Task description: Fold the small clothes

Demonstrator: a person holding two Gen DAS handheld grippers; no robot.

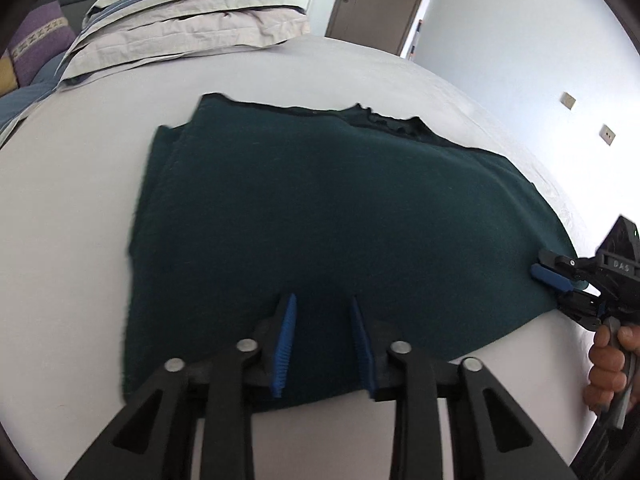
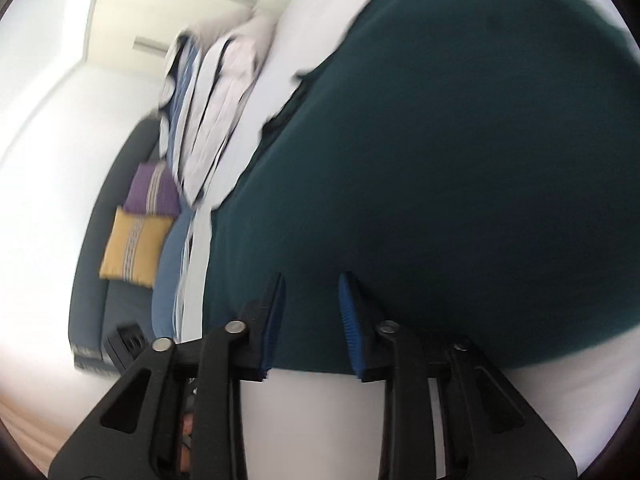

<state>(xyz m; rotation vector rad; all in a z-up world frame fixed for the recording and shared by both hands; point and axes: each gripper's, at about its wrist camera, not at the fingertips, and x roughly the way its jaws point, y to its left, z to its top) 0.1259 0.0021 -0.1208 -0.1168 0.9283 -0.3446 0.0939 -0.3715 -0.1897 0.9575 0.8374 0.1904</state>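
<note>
**Both tools poised at the near hem**

The left tool (image 1: 323, 340) hangs low over the near edge of the green garment (image 1: 320, 220), its blue pads (image 1: 286, 344) spread apart with cloth showing between them but nothing pinched. The right tool (image 1: 548, 280) sits at the garment's right corner in the left wrist view; its own camera shows its jaws parted too, gap over the hem (image 2: 312, 312), holding nothing. The person's hand (image 1: 608, 364) grips its handle at the frame's edge.

The garment lies flat on the white bed (image 1: 80, 200), already doubled along its left side, where a second layer edge shows. Its far edge is ragged, with what looks like a neckline.

The step in hand seems to be taking the near hem to fold it away towards the far edge. To do it well, each tool should bite all layers at the hem, not only the top one, and both should pinch at matching depth so the fold line runs straight. Lifting evenly and laying the hem down short of the neckline would keep the edges square. The right view is blurred, so the exact contact there is uncertain.

Beyond the garment, a stack of folded linens (image 1: 188, 12) rests at the far end of the bed, with cushions (image 2: 138, 220) on a sofa behind.
</note>
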